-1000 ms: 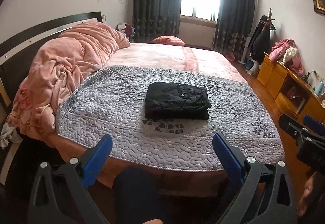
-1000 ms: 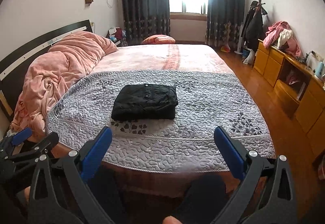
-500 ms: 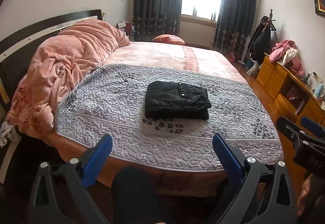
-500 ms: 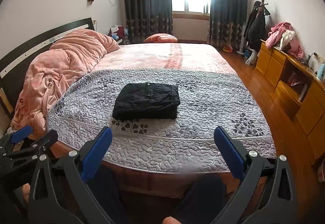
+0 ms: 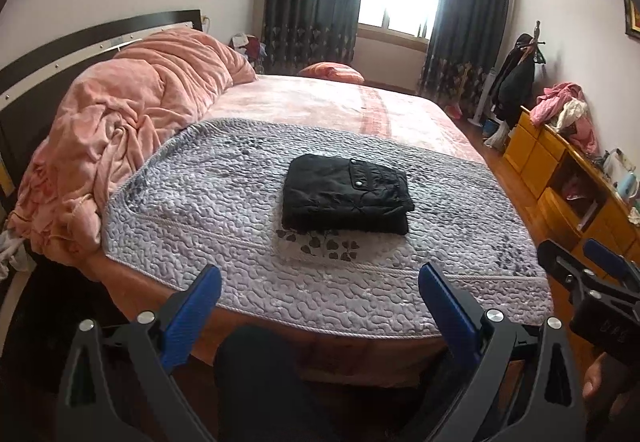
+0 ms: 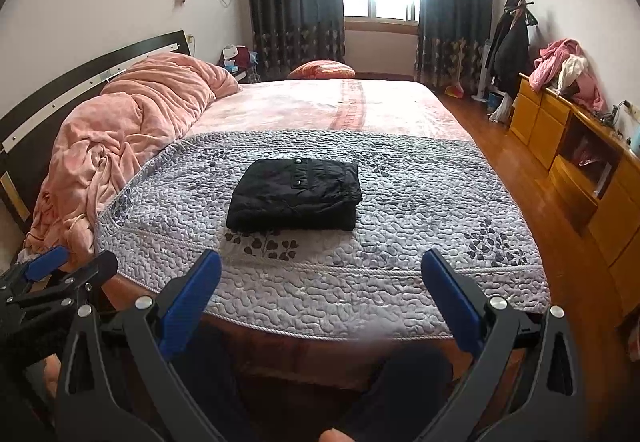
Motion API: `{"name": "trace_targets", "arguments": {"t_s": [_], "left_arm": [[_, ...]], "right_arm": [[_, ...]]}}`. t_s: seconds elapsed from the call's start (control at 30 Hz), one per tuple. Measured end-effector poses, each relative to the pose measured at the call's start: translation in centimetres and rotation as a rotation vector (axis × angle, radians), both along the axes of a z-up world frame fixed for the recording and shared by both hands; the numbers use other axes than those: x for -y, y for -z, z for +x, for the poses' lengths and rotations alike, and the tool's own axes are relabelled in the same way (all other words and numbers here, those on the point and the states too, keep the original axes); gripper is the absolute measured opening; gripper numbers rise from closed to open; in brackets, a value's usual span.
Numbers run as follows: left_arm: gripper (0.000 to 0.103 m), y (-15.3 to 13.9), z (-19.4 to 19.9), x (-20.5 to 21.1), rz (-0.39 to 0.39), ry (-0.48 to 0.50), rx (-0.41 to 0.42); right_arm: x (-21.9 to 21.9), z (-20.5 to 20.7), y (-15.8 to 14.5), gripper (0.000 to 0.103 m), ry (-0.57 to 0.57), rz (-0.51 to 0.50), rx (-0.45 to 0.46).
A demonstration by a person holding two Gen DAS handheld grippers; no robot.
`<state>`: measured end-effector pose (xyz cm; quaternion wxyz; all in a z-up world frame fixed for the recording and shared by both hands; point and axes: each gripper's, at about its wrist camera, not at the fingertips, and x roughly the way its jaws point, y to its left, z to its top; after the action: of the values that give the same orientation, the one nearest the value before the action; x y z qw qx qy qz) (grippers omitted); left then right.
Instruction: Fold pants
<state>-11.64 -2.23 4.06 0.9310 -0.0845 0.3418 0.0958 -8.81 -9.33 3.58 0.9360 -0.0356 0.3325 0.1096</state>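
Observation:
Black pants (image 5: 344, 193) lie folded into a compact rectangle on the grey quilted bedspread (image 5: 208, 209); they also show in the right wrist view (image 6: 294, 195). My left gripper (image 5: 320, 302) is open and empty, held off the near edge of the bed, well short of the pants. My right gripper (image 6: 320, 290) is open and empty, also back from the bed edge. Each gripper shows at the side of the other's view: the right one (image 5: 592, 282) and the left one (image 6: 52, 278).
A heaped pink blanket (image 5: 120, 129) lies along the left by the dark headboard (image 5: 60, 53). Yellow wooden drawers (image 6: 572, 149) with clothes on top line the right wall. A coat stand (image 6: 514, 41) stands by the curtains. Wood floor (image 6: 560, 226) runs right of the bed.
Both grippers have risen slightly and stayed open; the view of the bed has shifted a little. The folded pants have not moved.

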Motion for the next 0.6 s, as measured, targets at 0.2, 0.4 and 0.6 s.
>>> {"name": "trace_targets", "arguments": {"t_s": [0.2, 0.4, 0.6], "left_arm": [[0.099, 0.1, 0.3, 0.0, 0.001, -0.005, 0.005], [0.099, 0.2, 0.7, 0.0, 0.017, -0.019, 0.004], [0.099, 0.4, 1.4, -0.4, 0.029, -0.024, -0.001]], "right_arm": [[0.0, 0.4, 0.2, 0.1, 0.002, 0.002, -0.007], [-0.2, 1.2, 0.7, 0.1, 0.008, 0.004, -0.023], [-0.3, 2.1, 1.1, 0.1, 0.006, 0.003, -0.033]]}}
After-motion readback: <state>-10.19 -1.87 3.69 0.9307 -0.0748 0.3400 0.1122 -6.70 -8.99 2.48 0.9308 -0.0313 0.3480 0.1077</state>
